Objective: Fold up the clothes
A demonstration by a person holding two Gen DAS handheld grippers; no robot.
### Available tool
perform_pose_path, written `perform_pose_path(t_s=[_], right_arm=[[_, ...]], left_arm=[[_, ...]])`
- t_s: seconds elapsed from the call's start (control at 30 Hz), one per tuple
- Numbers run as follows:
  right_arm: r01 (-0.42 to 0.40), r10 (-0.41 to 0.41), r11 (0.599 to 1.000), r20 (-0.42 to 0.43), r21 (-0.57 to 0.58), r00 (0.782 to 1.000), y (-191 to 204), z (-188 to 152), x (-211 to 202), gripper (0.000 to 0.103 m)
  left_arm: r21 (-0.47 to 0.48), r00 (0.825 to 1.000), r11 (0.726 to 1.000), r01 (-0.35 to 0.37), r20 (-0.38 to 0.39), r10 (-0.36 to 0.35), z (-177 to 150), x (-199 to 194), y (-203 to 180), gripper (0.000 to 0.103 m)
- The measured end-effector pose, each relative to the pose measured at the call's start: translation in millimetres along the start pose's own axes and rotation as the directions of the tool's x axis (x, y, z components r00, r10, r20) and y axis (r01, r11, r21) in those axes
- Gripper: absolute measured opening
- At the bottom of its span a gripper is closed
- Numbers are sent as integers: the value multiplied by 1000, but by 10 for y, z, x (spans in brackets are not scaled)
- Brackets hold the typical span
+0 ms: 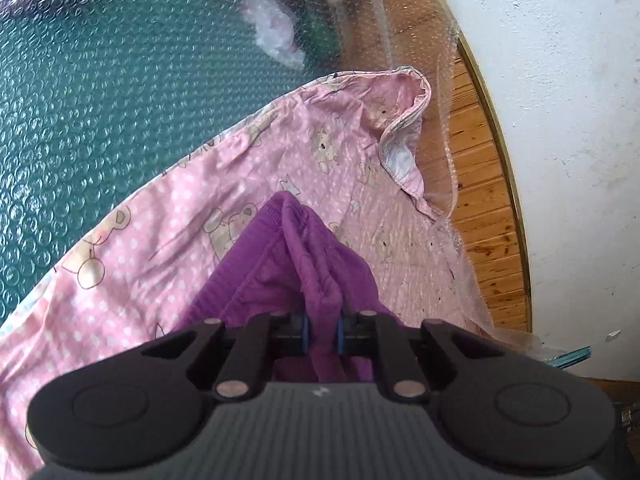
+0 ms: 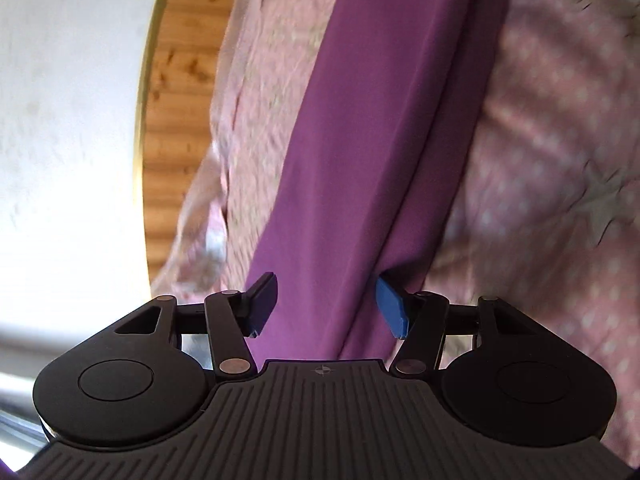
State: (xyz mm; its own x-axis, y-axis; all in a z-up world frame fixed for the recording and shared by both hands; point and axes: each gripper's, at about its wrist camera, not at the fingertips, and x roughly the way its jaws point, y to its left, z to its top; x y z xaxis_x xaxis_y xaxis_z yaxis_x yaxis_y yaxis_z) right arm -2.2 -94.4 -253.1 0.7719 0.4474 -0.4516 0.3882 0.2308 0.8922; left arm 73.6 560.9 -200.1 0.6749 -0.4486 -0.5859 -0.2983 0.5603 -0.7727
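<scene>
A purple garment (image 1: 280,264) lies bunched on a pink sheet with bears and white dots (image 1: 160,240). My left gripper (image 1: 322,330) is shut on a gathered fold of the purple cloth, which rises in a ridge just ahead of the pads. In the right wrist view the same purple garment (image 2: 380,120) runs as a long smooth band over the pink sheet (image 2: 540,160). My right gripper (image 2: 326,304) stands open with that band between its fingers. Its blue right pad (image 2: 392,308) sits against a crease at the band's edge; the view is blurred.
Green bubble wrap (image 1: 100,80) covers the surface beyond the sheet, with a pale crumpled lump (image 1: 272,32) under it. A wooden strip (image 1: 480,184) and a white wall (image 1: 560,80) border the sheet's right side. The wood (image 2: 180,100) and wall (image 2: 68,120) lie left in the right wrist view.
</scene>
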Motion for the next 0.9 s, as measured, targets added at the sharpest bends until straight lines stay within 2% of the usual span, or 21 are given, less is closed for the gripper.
perform_pose_path(t_s=[0.07, 0.13, 0.17, 0.23, 0.27, 0.37, 0.5, 0.6, 0.7, 0.83, 0.87, 0.9], right_arm=[[-8, 8, 1000, 2, 8, 1000, -17, 21, 46, 59], [25, -29, 998, -73, -55, 997, 33, -21, 226, 58], [37, -44, 995, -86, -89, 995, 63, -25, 278, 50], [25, -27, 998, -37, -59, 999, 61, 30, 269, 31], [16, -16, 999, -2, -41, 1000, 64, 68, 226, 4], [47, -44, 994, 40, -93, 998, 165, 78, 86, 0], [137, -137, 980, 3, -146, 990, 78, 11, 63, 0], [150, -150, 979, 9, -139, 989, -30, 71, 45, 0], [151, -154, 973, -3, -175, 988, 36, 64, 23, 0], [178, -196, 953, -49, -243, 979, 85, 92, 17, 1], [177, -199, 951, -63, -254, 978, 113, 111, -6, 10], [174, -202, 945, -74, -275, 977, 177, 132, -39, 11]], left_arm=[[12, 1000, 1000, 4, -8, -4, 3, 10, -24, 12], [22, 1000, 1000, 5, -15, -4, 0, 15, -43, 12], [27, 1000, 1000, 6, -16, -6, -2, 8, -46, 12], [39, 1000, 999, -2, -22, 3, -17, -20, -31, 12], [48, 1000, 999, -11, -27, 12, -30, -40, -13, 11], [74, 998, 997, -38, -40, 41, -70, -103, 40, 11], [55, 987, 991, -126, -94, 130, -208, -52, 361, 11], [66, 984, 988, -138, -103, 144, -303, -65, 438, 11], [99, 982, 982, -158, -92, 168, -341, -75, 421, 12], [142, 979, 974, -176, -78, 188, -347, -76, 340, 18], [154, 980, 972, -176, -71, 188, -346, -106, 306, 20], [164, 979, 970, -181, -59, 193, -338, -158, 281, 28]])
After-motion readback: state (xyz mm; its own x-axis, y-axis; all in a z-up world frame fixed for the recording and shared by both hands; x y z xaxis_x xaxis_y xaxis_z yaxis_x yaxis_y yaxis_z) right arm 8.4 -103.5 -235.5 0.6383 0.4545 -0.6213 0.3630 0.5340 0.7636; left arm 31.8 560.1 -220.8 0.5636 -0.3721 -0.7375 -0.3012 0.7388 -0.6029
